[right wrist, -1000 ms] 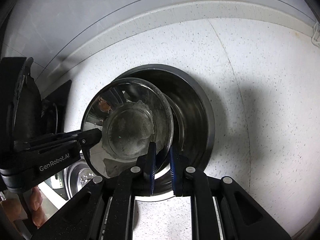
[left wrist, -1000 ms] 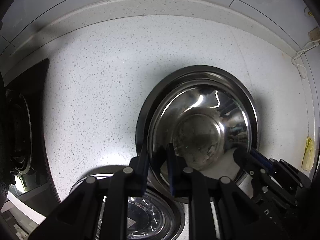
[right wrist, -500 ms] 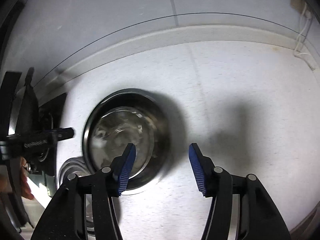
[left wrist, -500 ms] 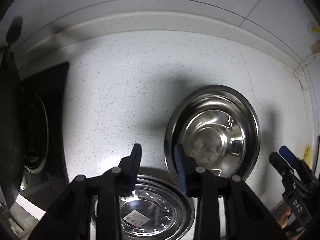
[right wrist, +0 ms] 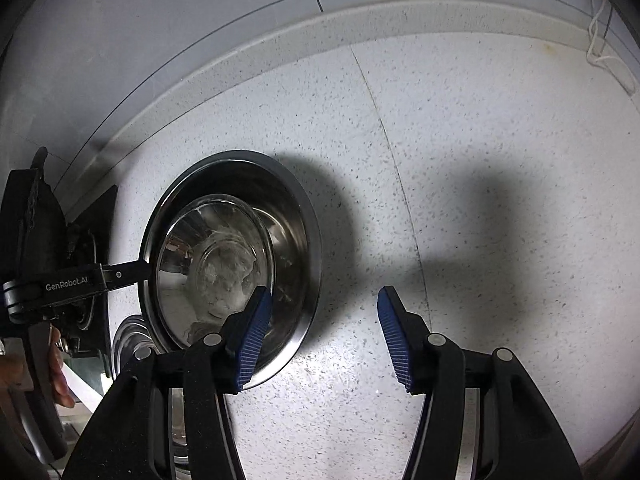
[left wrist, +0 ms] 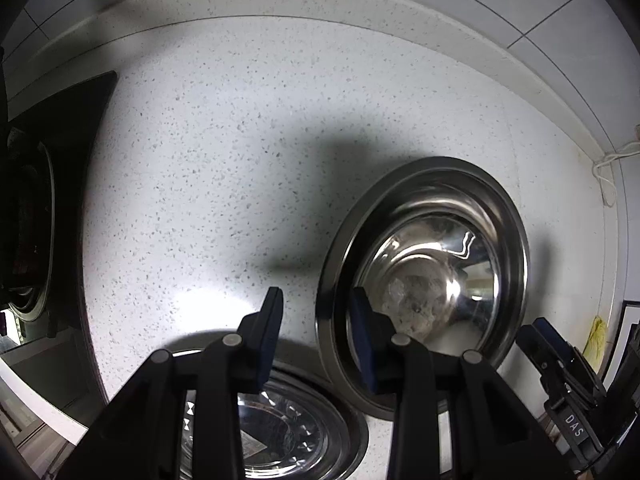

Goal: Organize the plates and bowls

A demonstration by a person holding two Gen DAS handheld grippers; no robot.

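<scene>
Speckled white bench [left wrist: 240, 140] carries two nested steel bowls [left wrist: 432, 280] and one patterned plate [left wrist: 280, 436] just beside; both our hand-held grippers, left [left wrist: 316, 336] and right [right wrist: 324, 332], have just sprung apart, gripping nothing.

You are over a white speckled worktop [left wrist: 208, 152] with a raised lip [left wrist: 320, 0] of the same stone along the back. Behind it the wall [right wrist: 160, 32] is pale grey tile with thin dark joints. A black hob [left wrist: 60, 128] sits at the left, and a white cord [right wrist: 604, 56] hangs at the right. Hard light throws dark shadows across the stone.
</scene>
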